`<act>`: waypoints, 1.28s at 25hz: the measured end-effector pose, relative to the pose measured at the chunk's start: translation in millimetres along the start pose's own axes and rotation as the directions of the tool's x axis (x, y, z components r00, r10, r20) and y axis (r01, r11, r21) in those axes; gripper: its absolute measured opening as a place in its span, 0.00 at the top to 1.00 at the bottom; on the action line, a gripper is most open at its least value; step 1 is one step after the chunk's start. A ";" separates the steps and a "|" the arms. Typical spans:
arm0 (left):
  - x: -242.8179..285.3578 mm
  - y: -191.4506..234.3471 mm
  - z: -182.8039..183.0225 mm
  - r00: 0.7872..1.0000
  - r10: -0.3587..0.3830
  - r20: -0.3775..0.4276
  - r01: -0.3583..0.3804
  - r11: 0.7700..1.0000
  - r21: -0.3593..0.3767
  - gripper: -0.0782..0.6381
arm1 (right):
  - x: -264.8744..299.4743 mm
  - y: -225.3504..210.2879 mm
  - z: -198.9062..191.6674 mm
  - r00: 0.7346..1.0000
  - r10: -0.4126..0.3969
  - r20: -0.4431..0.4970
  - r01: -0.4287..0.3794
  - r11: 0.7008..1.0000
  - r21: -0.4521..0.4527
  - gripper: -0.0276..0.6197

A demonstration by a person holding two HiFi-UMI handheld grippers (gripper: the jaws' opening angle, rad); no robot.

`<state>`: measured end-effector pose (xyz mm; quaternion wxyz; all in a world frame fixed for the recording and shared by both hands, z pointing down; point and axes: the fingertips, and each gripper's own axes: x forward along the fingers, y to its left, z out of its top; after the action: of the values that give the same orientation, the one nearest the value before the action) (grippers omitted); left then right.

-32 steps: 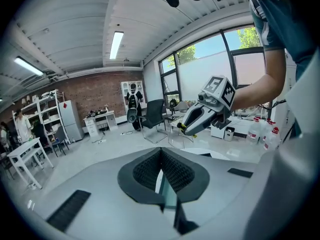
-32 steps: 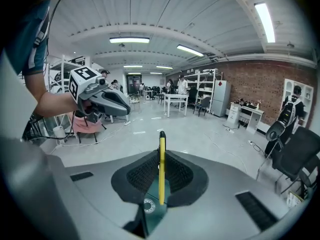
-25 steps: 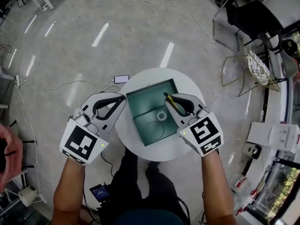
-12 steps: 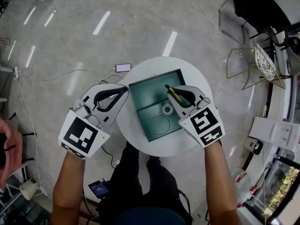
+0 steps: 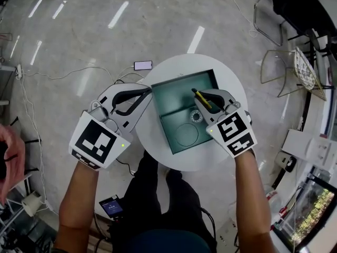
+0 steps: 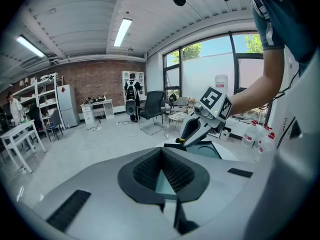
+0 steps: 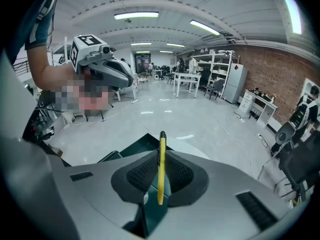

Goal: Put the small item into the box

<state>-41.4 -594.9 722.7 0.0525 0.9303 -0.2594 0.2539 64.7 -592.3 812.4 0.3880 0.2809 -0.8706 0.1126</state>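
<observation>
A dark green box (image 5: 181,91) lies open on a round white table (image 5: 158,146), its lid part (image 5: 184,135) toward me. A small silvery ring-shaped item (image 5: 197,116) rests inside the box. My right gripper (image 5: 204,99) hovers over the box's right side, shut on a yellow pen (image 5: 202,99) with a black tip; in the right gripper view the yellow pen (image 7: 160,169) stands upright between the pads. My left gripper (image 5: 146,93) is shut on nothing at the box's left edge. The left gripper view shows the right gripper (image 6: 186,138) above the box (image 6: 210,149).
A phone (image 5: 142,65) and cables lie on the floor behind the table. Metal-framed chairs (image 5: 284,62) stand at the upper right. Another person's hand (image 5: 8,157) shows at the left edge. Shelving, desks and people are far off in the room.
The head camera has shifted, so the table sits higher and further right in view. Both grippers keep about the same place relative to the box, the pen still held.
</observation>
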 end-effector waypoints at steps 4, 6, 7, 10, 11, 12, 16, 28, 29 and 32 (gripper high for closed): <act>0.0 -0.7 -8.1 1.000 -0.004 -0.012 0.004 1.000 0.000 0.87 | 7.0 3.0 -7.1 1.000 0.005 -0.029 -0.005 1.000 -0.015 0.86; -0.8 -0.2 -9.3 1.000 -0.005 -0.015 0.005 1.000 0.000 0.87 | 9.4 3.8 -8.8 0.999 0.009 -0.044 -0.009 1.000 -0.021 0.86; -1.5 0.2 -8.7 1.000 -0.006 -0.016 0.006 1.000 0.000 0.87 | 9.9 4.2 -9.3 0.999 0.012 -0.052 -0.013 1.000 -0.023 0.86; -4.0 0.3 -4.6 1.000 -0.006 -0.021 0.006 1.000 0.003 0.87 | 8.7 6.0 -11.3 0.996 0.029 -0.080 -0.031 0.999 -0.022 0.86; -4.5 0.0 -2.2 1.000 -0.007 -0.020 0.007 1.000 0.004 0.87 | 8.0 6.5 -12.2 0.996 0.035 -0.088 -0.037 0.999 -0.020 0.86; -4.7 -0.2 0.1 1.000 -0.008 -0.019 0.008 1.000 0.006 0.87 | 7.3 6.6 -13.0 0.995 0.039 -0.094 -0.041 0.999 -0.019 0.86; -8.2 -1.4 9.3 1.000 -0.008 -0.020 0.009 1.000 0.012 0.87 | -0.2 6.9 -10.4 0.993 0.046 -0.106 -0.048 0.999 -0.018 0.86; -45.9 -15.2 59.7 1.000 0.007 -0.003 -0.007 0.999 0.048 0.87 | -50.6 19.9 27.5 0.995 0.049 -0.082 -0.053 0.998 -0.042 0.82; -50.1 -16.8 65.4 1.000 0.009 -0.002 -0.009 0.999 0.052 0.87 | -58.2 20.2 32.9 0.997 0.039 -0.073 -0.043 0.998 -0.045 0.82; -65.0 -20.4 85.5 1.000 0.015 0.004 -0.015 0.998 0.068 0.87 | -84.5 19.1 53.5 0.999 0.000 -0.038 -0.001 0.999 -0.050 0.82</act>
<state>-40.8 -567.3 616.9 0.0184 0.9301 -0.2575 0.2614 66.7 -564.9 714.3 0.4112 0.2688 -0.8656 0.0964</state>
